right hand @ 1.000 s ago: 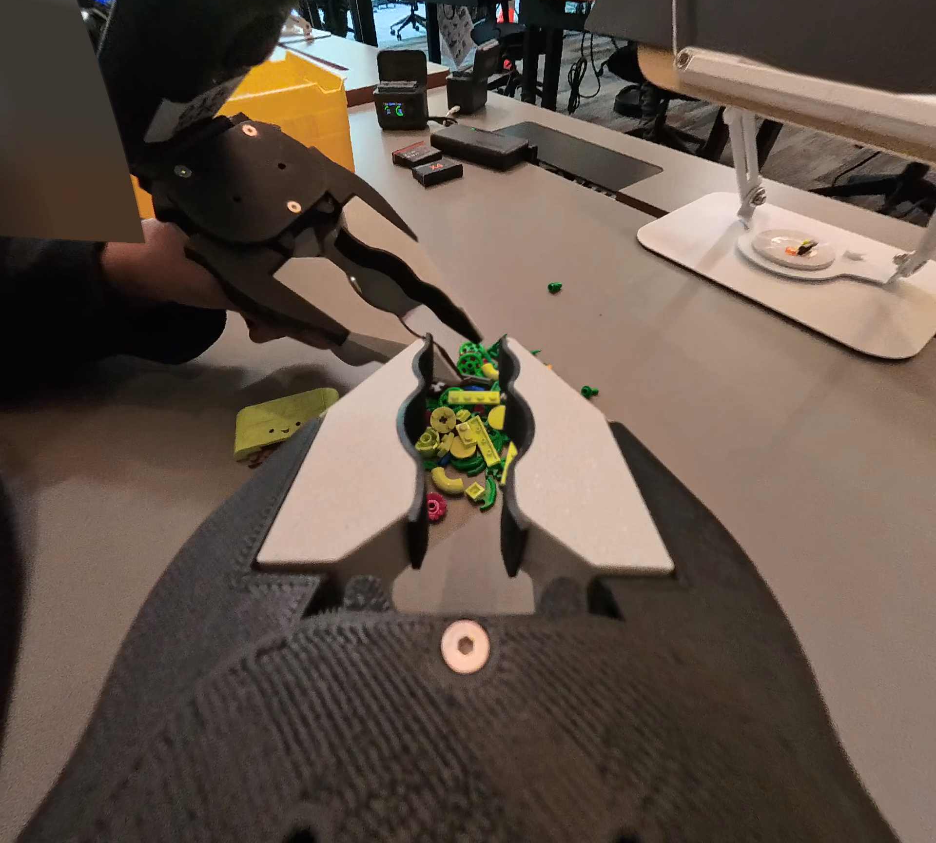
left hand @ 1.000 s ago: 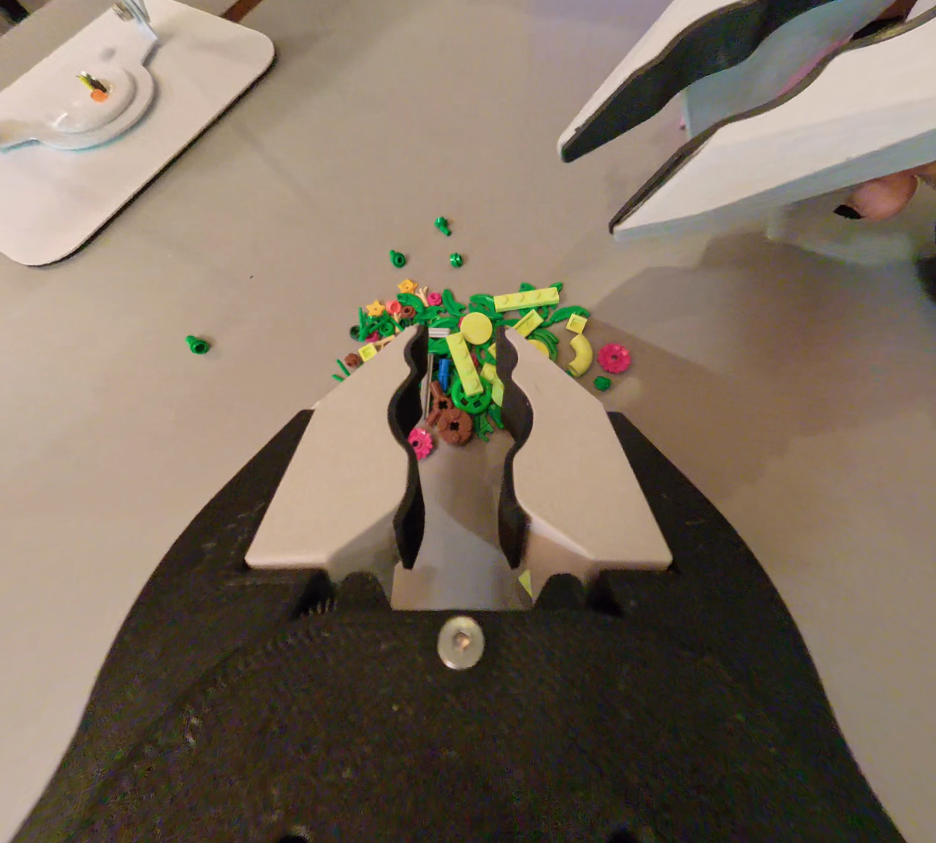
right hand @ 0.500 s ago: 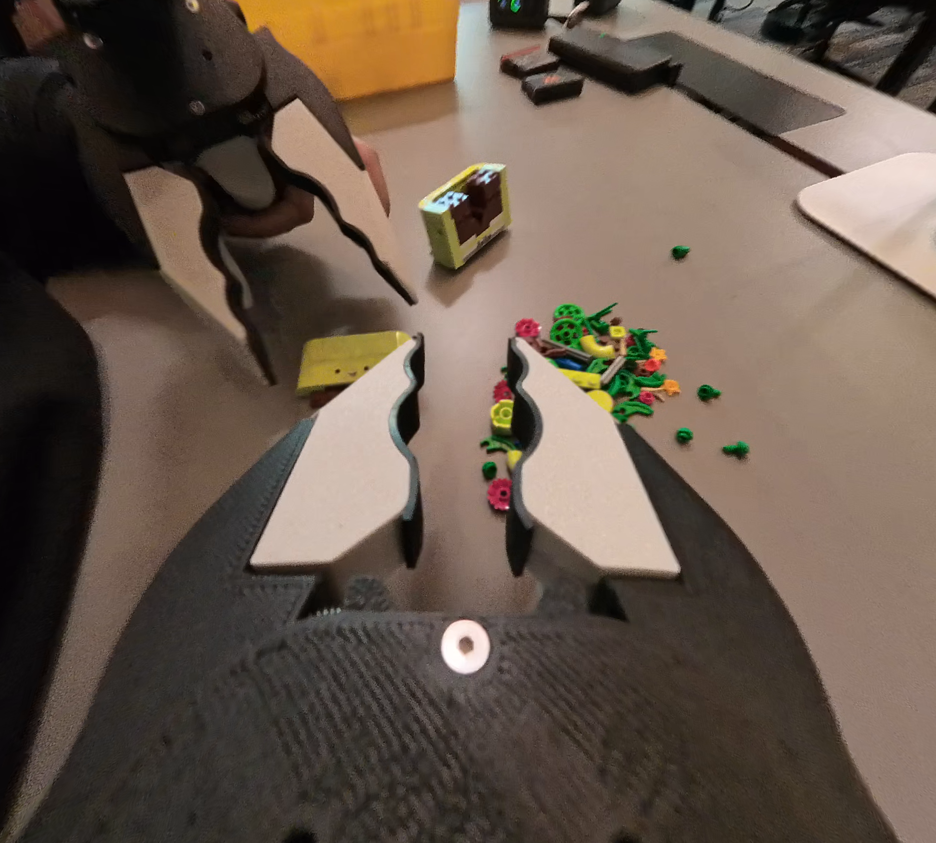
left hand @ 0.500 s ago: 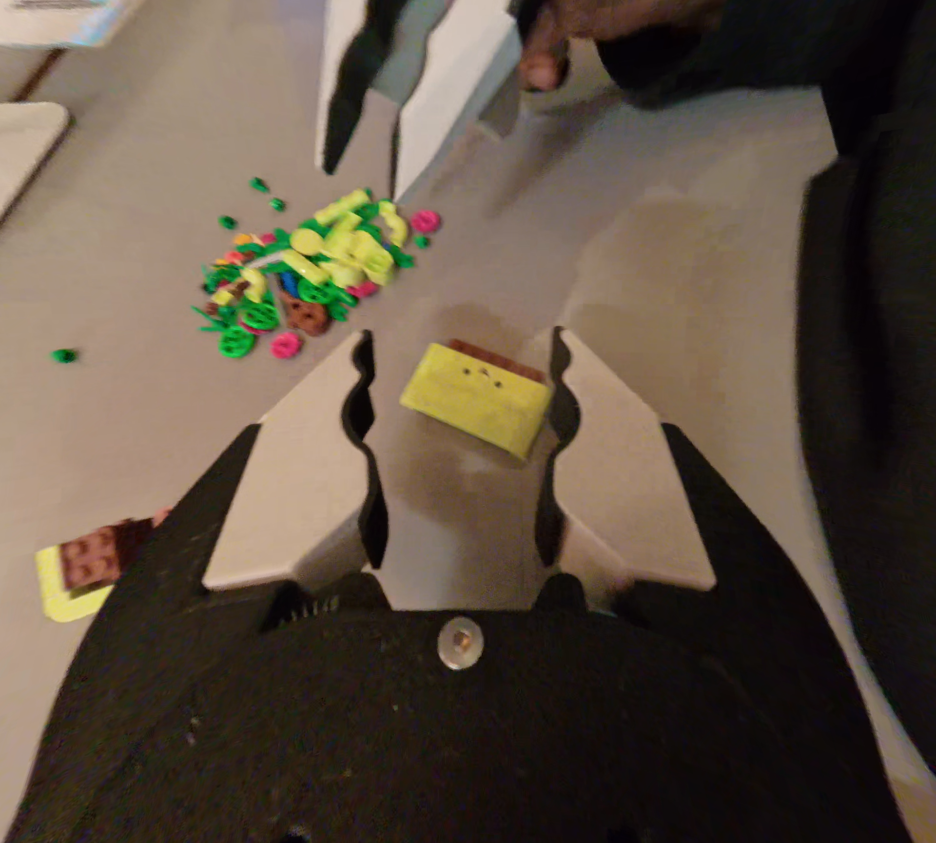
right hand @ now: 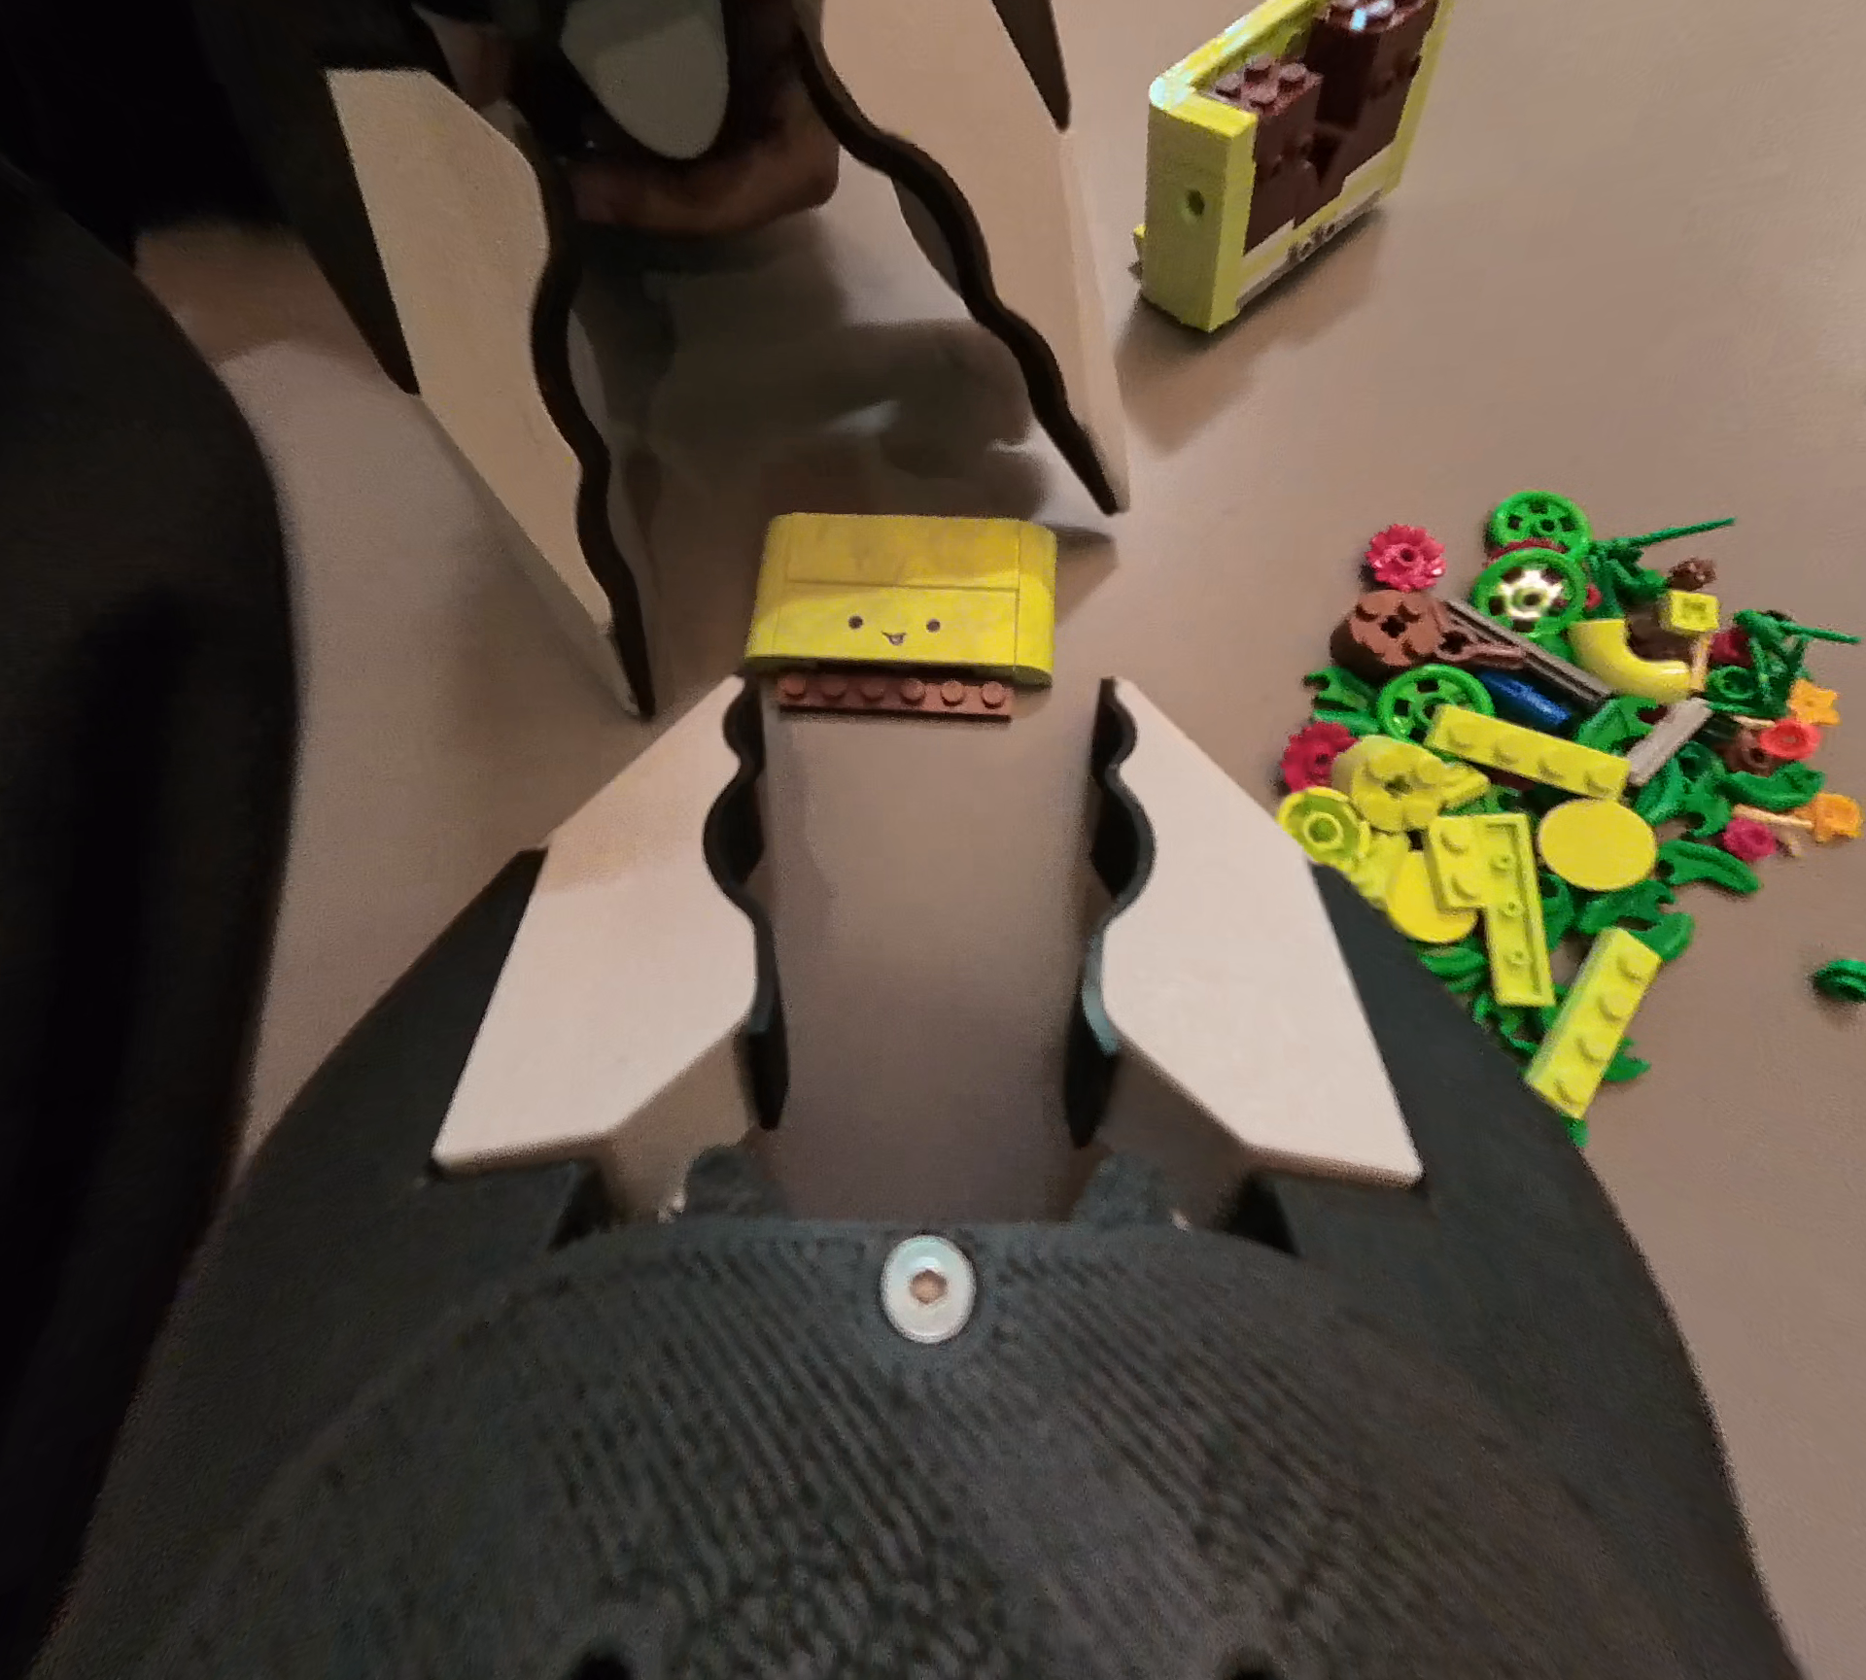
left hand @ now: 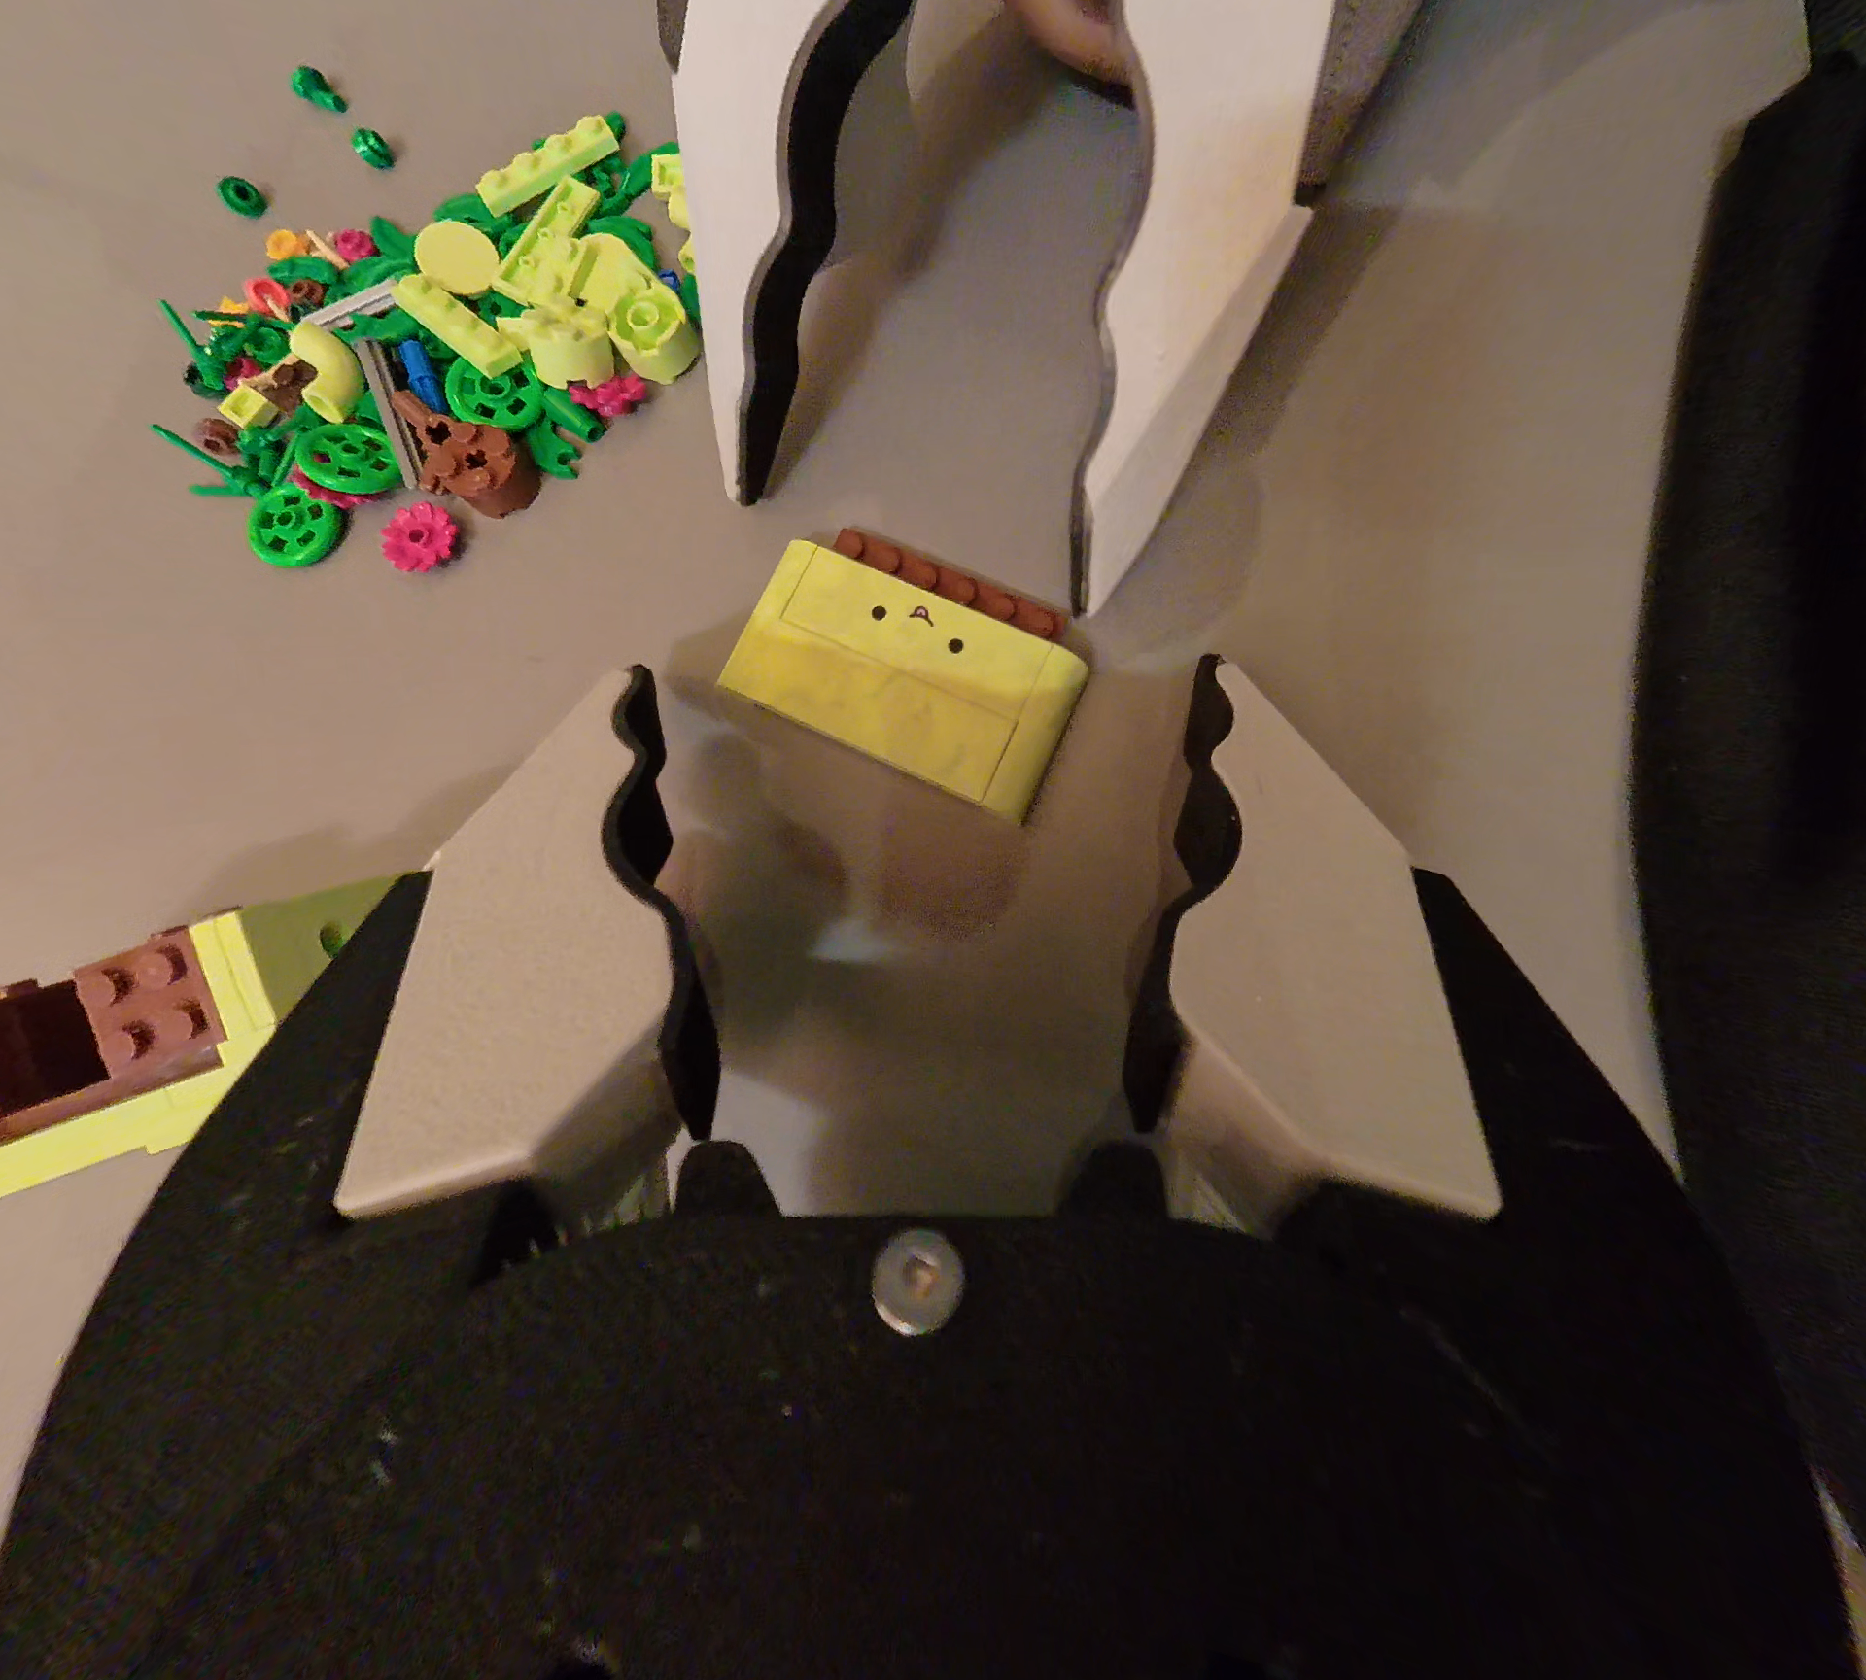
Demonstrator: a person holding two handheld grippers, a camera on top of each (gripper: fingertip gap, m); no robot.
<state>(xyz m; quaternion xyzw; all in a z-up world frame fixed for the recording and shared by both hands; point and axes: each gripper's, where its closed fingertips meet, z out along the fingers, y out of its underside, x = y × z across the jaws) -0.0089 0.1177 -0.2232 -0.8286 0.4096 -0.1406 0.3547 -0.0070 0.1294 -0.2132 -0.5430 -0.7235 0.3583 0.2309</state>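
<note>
The yellow block (left hand: 899,691) with a small printed face lies flat on the grey table (left hand: 303,723), a brown studded plate (left hand: 949,577) showing under one edge. It sits between my two tools, touched by neither. My left gripper (left hand: 924,683) is spread wide, its tips flanking the block's near edge; my right gripper (right hand: 914,698) faces it, jaws wide, tips just short of the brown plate. Off to one side lie a heap of loose bricks (left hand: 434,339) and a yellow-framed brown assembly (right hand: 1303,127), well apart.
</note>
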